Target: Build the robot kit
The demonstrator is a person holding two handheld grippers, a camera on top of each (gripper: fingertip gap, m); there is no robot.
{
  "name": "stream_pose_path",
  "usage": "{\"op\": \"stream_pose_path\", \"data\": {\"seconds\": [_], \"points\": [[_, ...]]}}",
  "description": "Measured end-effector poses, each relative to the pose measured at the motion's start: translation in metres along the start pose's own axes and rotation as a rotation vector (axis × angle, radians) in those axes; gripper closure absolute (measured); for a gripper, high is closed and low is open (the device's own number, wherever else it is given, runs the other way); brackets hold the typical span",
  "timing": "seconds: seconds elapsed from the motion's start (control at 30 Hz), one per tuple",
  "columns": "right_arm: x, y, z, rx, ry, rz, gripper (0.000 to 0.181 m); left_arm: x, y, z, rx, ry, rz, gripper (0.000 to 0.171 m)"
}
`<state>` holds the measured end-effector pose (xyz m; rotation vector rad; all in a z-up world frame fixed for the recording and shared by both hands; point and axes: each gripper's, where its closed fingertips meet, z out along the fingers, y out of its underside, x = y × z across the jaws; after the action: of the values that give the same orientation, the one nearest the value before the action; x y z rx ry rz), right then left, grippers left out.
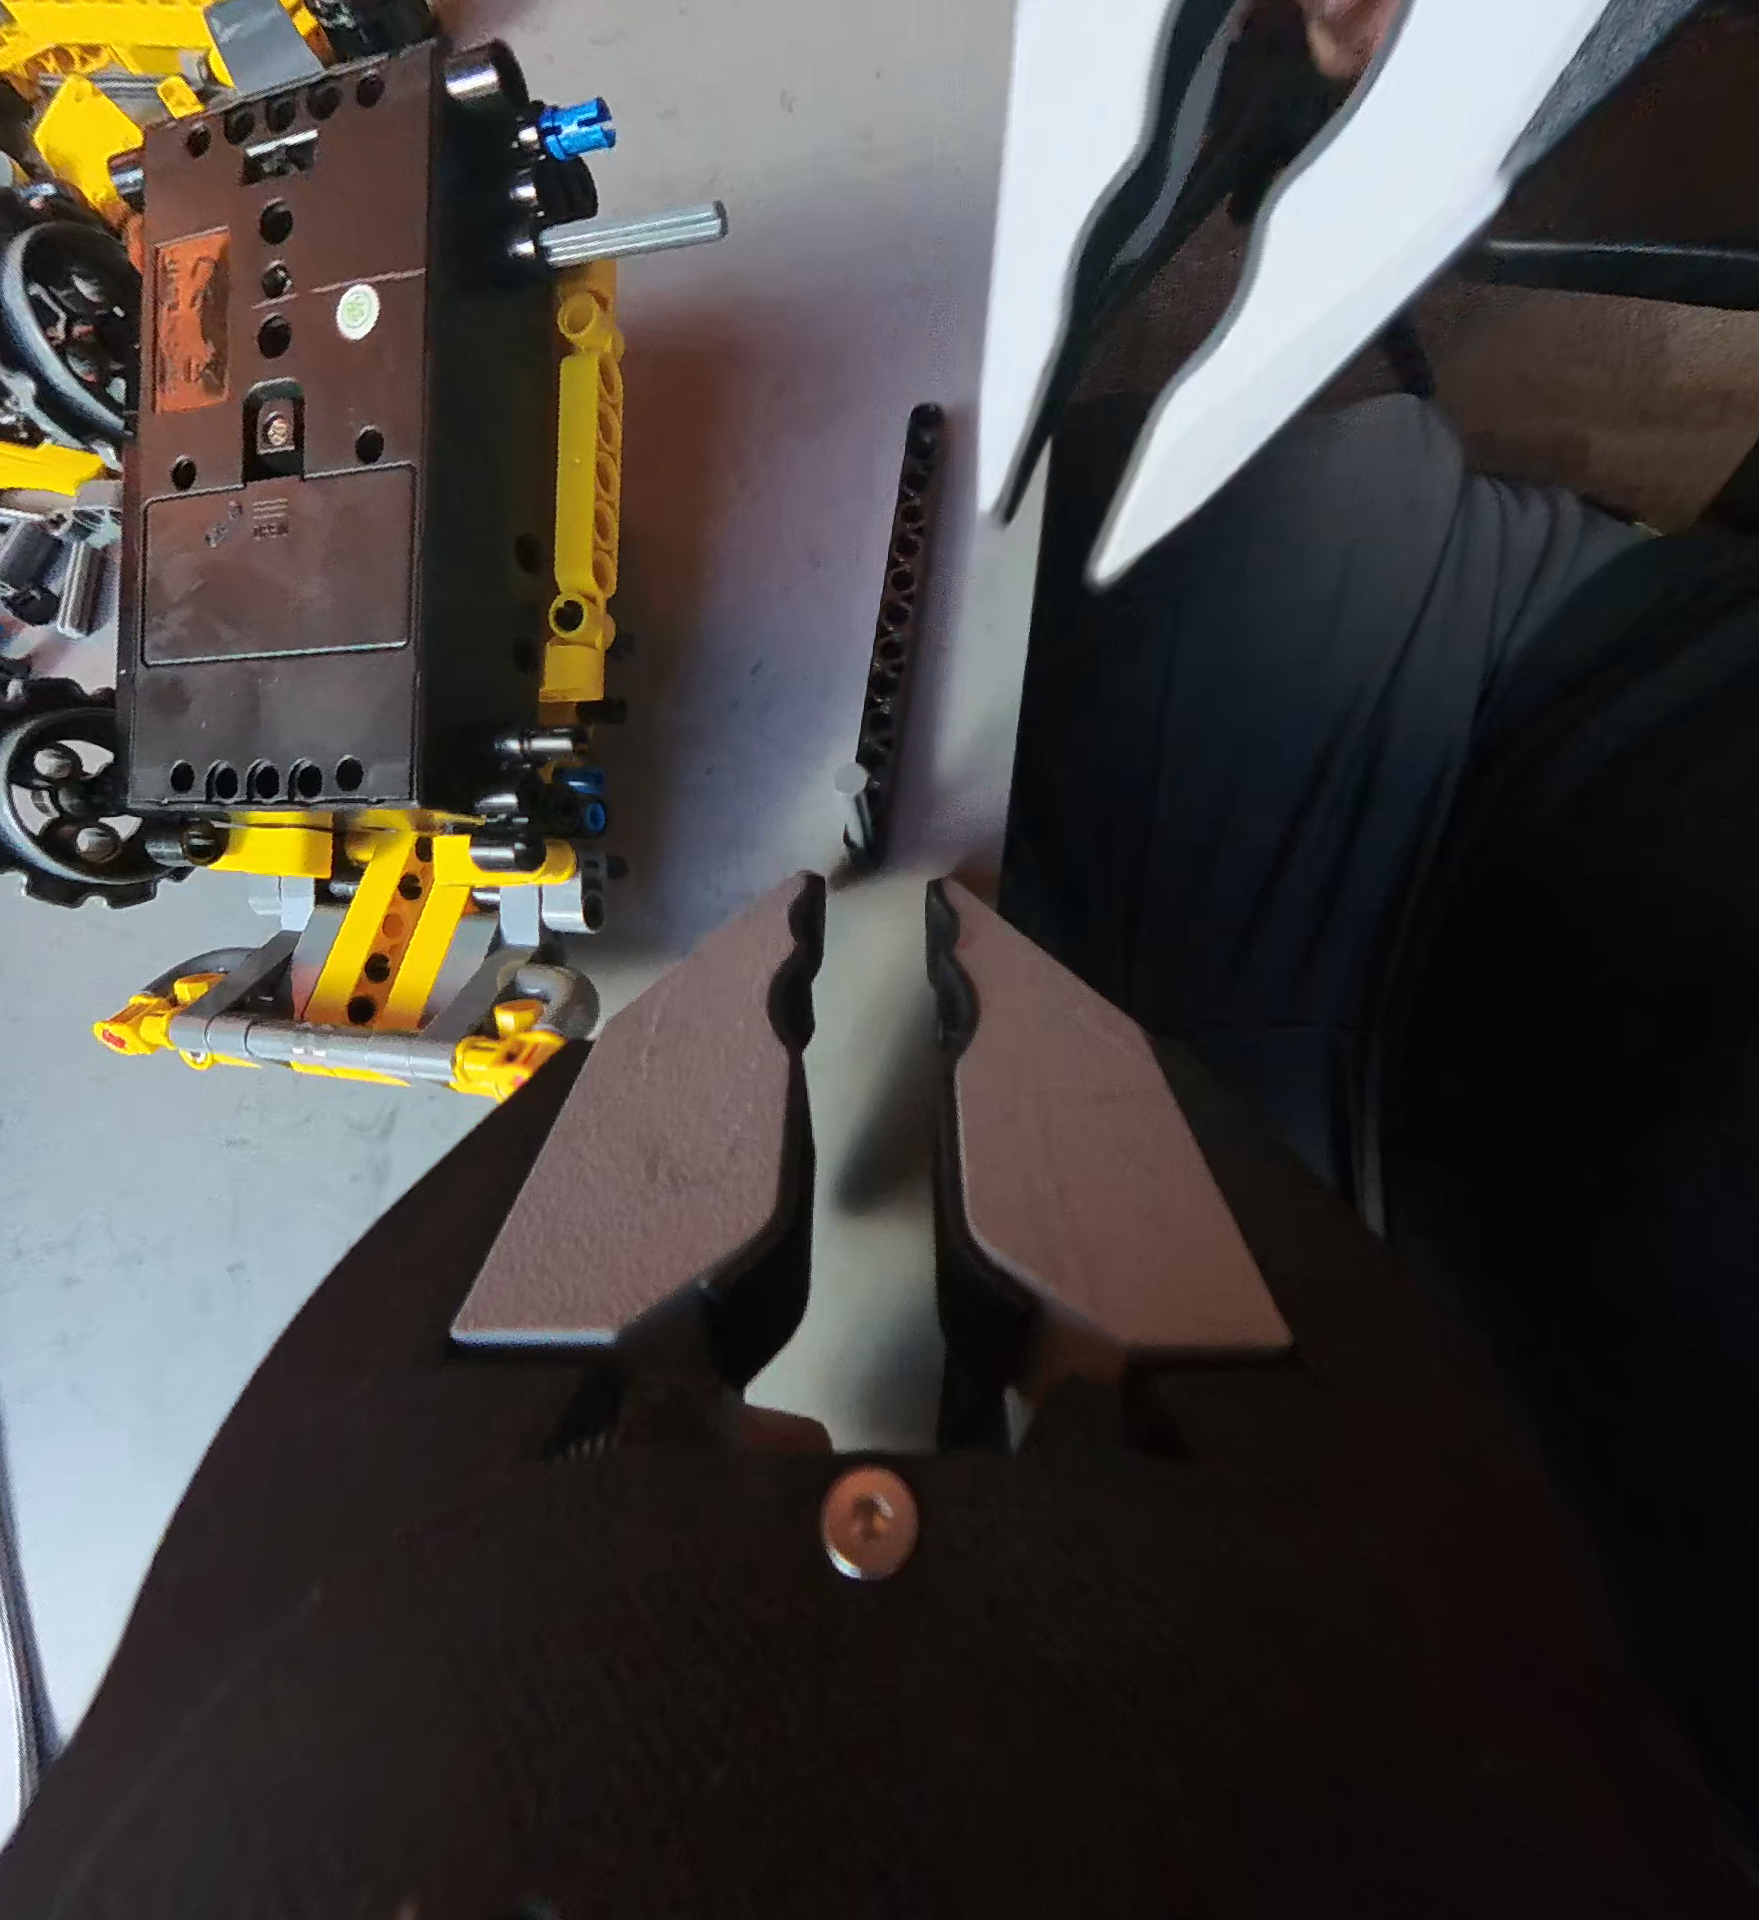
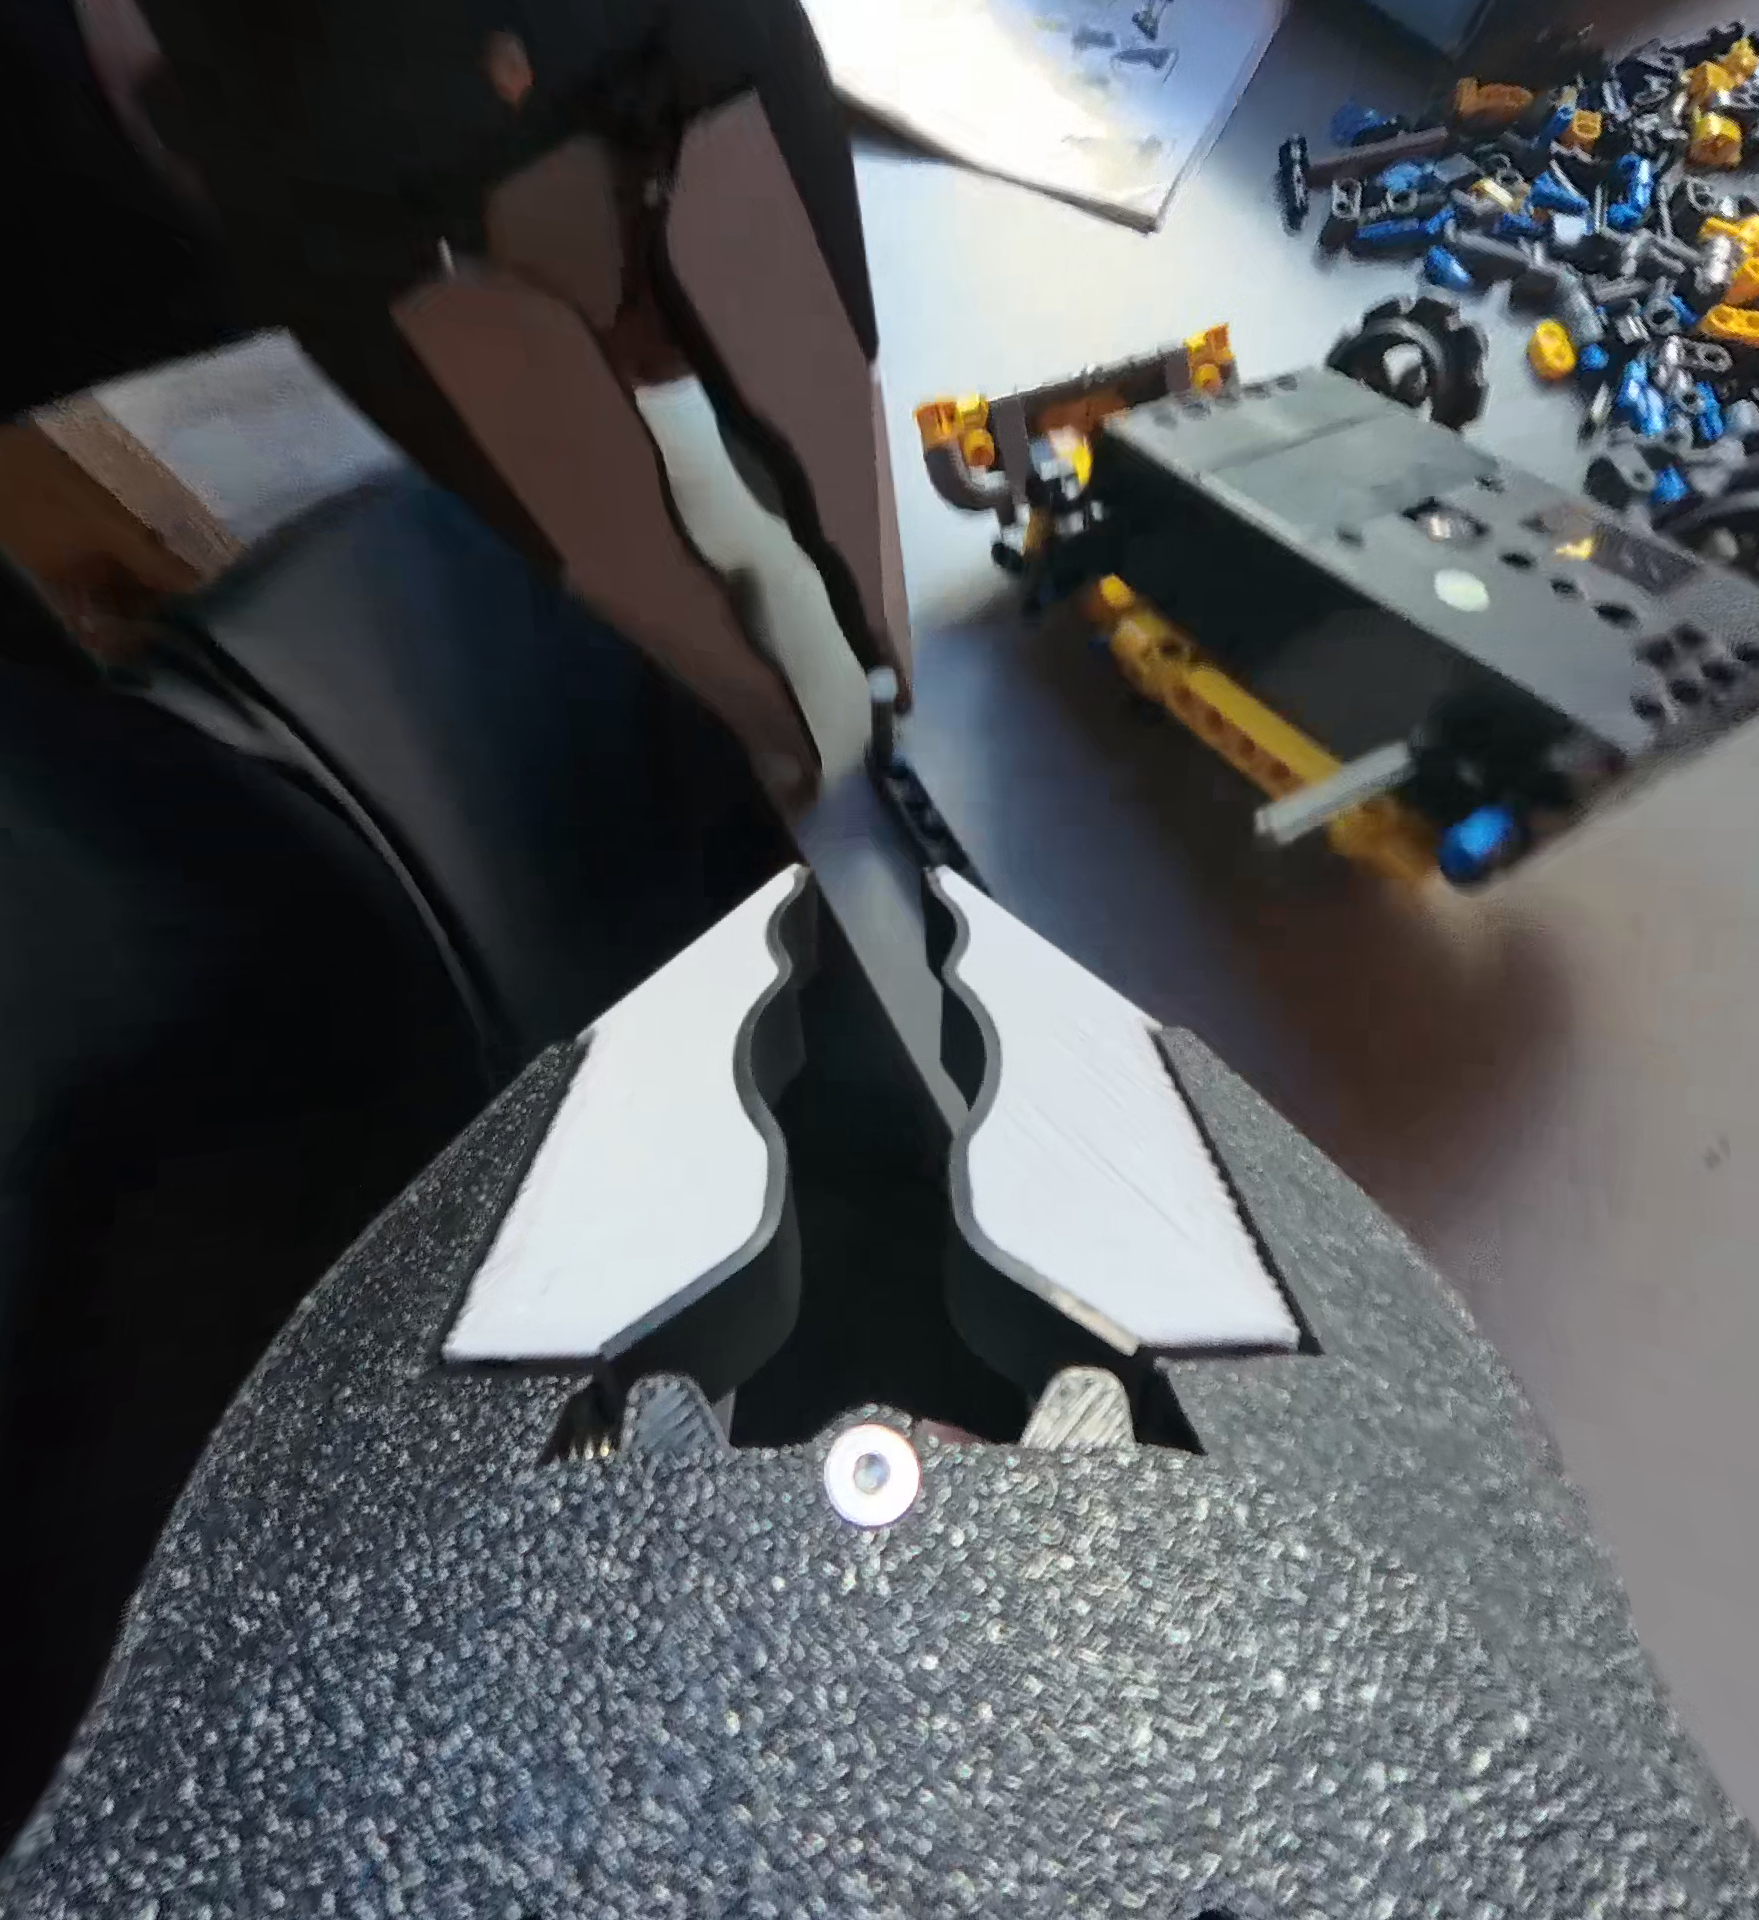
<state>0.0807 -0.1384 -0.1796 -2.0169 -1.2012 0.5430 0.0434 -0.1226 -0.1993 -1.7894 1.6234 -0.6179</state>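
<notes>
Closest in, the left gripper with its brown fingers sits low over the pale grey tabletop, jaws parted a bit with nothing between them, tips just short of the near end of a long black holed beam lying flat by the table edge. There's a small light grey pin at that end of the beam. The right gripper, white-fingered, hangs off past the table edge, jaws also a little apart and empty as far as I can tell (that view is pretty smeared). Further along sits the half-built yellow and black model with its big black battery box, a grey axle poking out the side and a black toothed wheel beside it. Beyond that there's a loose parts pile, and an instruction booklet.
</notes>
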Motion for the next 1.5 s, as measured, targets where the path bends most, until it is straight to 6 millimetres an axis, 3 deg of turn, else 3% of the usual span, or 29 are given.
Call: {"op": "stream_pose_path", "data": {"seconds": [0.1, 0.2, 0.3, 0.43, 0.63, 0.77, 1.27, 1.5], "points": [[0.001, 0.019, -0.023, 0.010, -0.025, 0.009, 0.168, 0.000, 0.001, 0.000, 0.000, 0.015, -0.014, 0.156], [0.019, 0.024, -0.036, 0.050, -0.011, 0.021, 0.176, 0.001, 0.001, 0.000, 0.000, 0.030, -0.025, 0.157], [0.027, 0.016, -0.029, 0.064, -0.016, -0.019, 0.159, 0.001, 0.002, -0.001, 0.000, 0.022, -0.029, 0.157], [0.030, 0.015, -0.009, 0.036, -0.049, -0.135, 0.161, 0.004, 0.004, -0.002, 0.005, 0.037, -0.046, 0.159], [0.028, 0.020, 0.009, -0.024, -0.152, -0.150, 0.161, 0.004, 0.004, -0.001, 0.007, 0.053, -0.068, 0.159], [0.022, 0.021, 0.009, -0.032, -0.218, -0.132, 0.173, 0.004, 0.004, -0.003, 0.009, 0.058, -0.079, 0.159], [0.020, 0.013, 0.001, -0.037, -0.224, -0.127, 0.174, 0.001, 0.003, -0.003, 0.012, 0.039, -0.081, 0.158], [0.019, 0.000, -0.008, -0.029, -0.225, -0.136, 0.174, 0.000, 0.000, -0.006, 0.023, 0.025, -0.083, 0.154]]}}
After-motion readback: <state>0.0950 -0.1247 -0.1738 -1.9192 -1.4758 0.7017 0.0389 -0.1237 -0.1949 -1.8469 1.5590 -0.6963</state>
